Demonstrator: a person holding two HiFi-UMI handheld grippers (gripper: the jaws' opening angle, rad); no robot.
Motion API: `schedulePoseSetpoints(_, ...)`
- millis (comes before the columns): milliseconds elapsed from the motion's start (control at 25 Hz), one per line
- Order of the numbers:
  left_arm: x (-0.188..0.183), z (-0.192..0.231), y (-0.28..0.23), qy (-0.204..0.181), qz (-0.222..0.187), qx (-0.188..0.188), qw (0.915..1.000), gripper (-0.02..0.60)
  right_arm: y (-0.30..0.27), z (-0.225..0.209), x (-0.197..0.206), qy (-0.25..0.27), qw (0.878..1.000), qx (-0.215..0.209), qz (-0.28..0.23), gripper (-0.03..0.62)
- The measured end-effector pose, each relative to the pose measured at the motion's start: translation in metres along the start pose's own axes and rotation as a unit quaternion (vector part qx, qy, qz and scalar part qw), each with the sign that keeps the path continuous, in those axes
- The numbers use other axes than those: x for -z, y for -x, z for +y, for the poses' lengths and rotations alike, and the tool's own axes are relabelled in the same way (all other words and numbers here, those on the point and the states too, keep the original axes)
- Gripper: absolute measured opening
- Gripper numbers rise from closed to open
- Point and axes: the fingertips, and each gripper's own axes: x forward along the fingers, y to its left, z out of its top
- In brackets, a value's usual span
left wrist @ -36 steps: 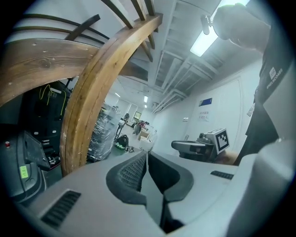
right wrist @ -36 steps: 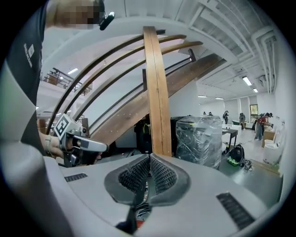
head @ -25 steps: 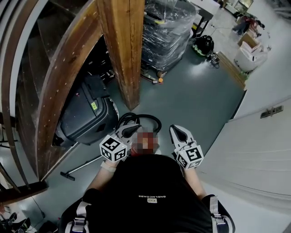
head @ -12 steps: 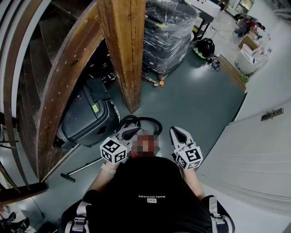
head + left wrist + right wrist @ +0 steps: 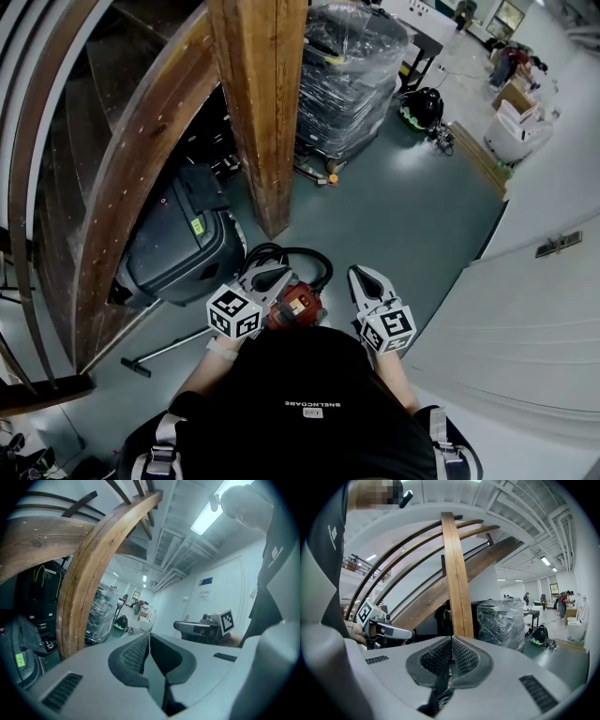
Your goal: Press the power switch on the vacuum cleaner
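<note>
While the L gripper [image 5: 268, 276] is held low in front of the person's chest, its jaws are pressed together w/ nothing btwn the pads. The R gripper [image 5: 367, 281] is the same: clenched, empty, level w/ the L one and apart from it. Neither touches anything.

Seen btwn the two in the head view, nearer the L one, is the vacuum cleaner [image 5: 298, 306], a red body down on the grey floor [image 5: 412, 216]. Its black hose [image 5: 298, 253] loops on the floor just beyond it. The power switch can't be made out.

Left of the hose stands a big dark grey container [image 5: 178, 239], tucked under a curved wooden stair beam [image 5: 131, 159]. A thin pipe [image 5: 173, 345] lies on the floor near the container's base. Further out a square wooden post [image 5: 258, 103] rises, w/ a plastic-wrapped pallet [image 5: 347, 70] behind it. A white wall panel [image 5: 506, 309] is on the R side.
</note>
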Motion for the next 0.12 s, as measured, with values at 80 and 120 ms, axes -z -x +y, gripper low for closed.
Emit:
schedulePoseSetpoints(80,-0.0015,0.0008,0.0004,0.000,0.000,0.000,1.0000,0.015,-0.0014,0.0016,0.0000,-0.001,1.000,-0.002,0.000,0.029)
schedulePoseSetpoints(120,-0.0027,0.0012,0.0004,0.000,-0.001,0.001,1.0000,0.016,-0.0023,0.0021,-0.0004,-0.001,1.000,-0.003,0.000,0.029)
